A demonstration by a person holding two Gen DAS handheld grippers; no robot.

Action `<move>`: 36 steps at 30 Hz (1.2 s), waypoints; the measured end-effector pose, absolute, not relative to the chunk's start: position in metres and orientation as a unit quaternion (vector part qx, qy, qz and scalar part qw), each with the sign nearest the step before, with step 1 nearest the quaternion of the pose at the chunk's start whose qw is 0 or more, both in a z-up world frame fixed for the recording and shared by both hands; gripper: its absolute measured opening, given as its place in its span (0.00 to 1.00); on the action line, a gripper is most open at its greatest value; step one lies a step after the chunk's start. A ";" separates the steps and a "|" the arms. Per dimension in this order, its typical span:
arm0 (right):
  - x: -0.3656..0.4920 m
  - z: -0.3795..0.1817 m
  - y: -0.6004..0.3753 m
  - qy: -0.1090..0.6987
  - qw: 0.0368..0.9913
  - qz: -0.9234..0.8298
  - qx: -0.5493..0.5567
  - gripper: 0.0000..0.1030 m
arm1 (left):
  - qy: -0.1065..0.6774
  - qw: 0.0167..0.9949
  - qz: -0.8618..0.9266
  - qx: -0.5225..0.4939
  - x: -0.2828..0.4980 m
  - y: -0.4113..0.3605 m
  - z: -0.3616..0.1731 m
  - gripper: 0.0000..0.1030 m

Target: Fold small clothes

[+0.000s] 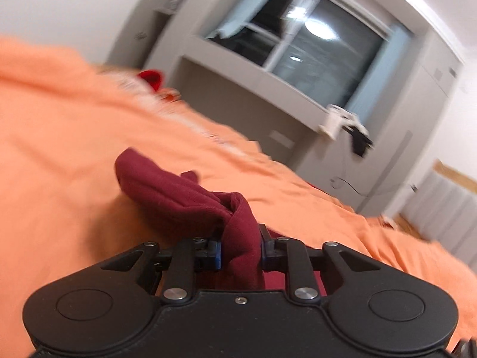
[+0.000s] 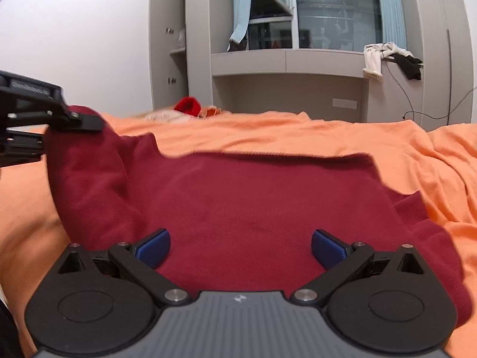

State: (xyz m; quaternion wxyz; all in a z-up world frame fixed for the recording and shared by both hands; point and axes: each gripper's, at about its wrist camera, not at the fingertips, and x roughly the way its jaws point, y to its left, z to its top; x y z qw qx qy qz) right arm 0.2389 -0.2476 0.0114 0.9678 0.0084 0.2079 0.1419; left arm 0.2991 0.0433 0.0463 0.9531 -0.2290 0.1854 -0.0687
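1. The left wrist view is smeared by motion: the window (image 1: 313, 38) and the pale and dark clothes (image 1: 345, 125) on the ledge show no detail.
2. The dark red garment (image 1: 190, 197) bunches between the left gripper (image 1: 241, 249) pads and hides their faces.
3. In the right wrist view the picture's left edge cuts off the left gripper's body.
4. The small red thing (image 2: 188, 106) far back on the orange bedspread (image 2: 298, 131) is too small to tell.

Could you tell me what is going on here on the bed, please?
A person is folding a dark red garment spread on the orange bedsheet. The left gripper has its jaws shut on a bunched edge of it, lifted off the bed. The right gripper hovers over the garment, jaws wide open and empty.
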 end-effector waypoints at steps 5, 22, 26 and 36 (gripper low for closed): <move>0.228 0.032 -0.289 0.143 0.982 0.108 0.058 1.00 | 0.183 0.963 -0.121 -0.156 0.320 0.002 0.073 0.23; 0.245 0.050 -0.428 0.145 0.972 -0.005 0.186 1.00 | 0.207 0.933 -0.287 0.071 0.293 -0.147 0.036 0.23; 0.252 0.042 -0.429 0.162 0.967 0.001 0.198 1.00 | 0.191 0.930 -0.291 0.116 0.276 -0.154 0.020 0.29; 0.264 0.037 -0.410 0.193 0.961 0.031 0.193 1.00 | 0.153 0.933 -0.303 0.115 0.261 -0.144 0.023 0.74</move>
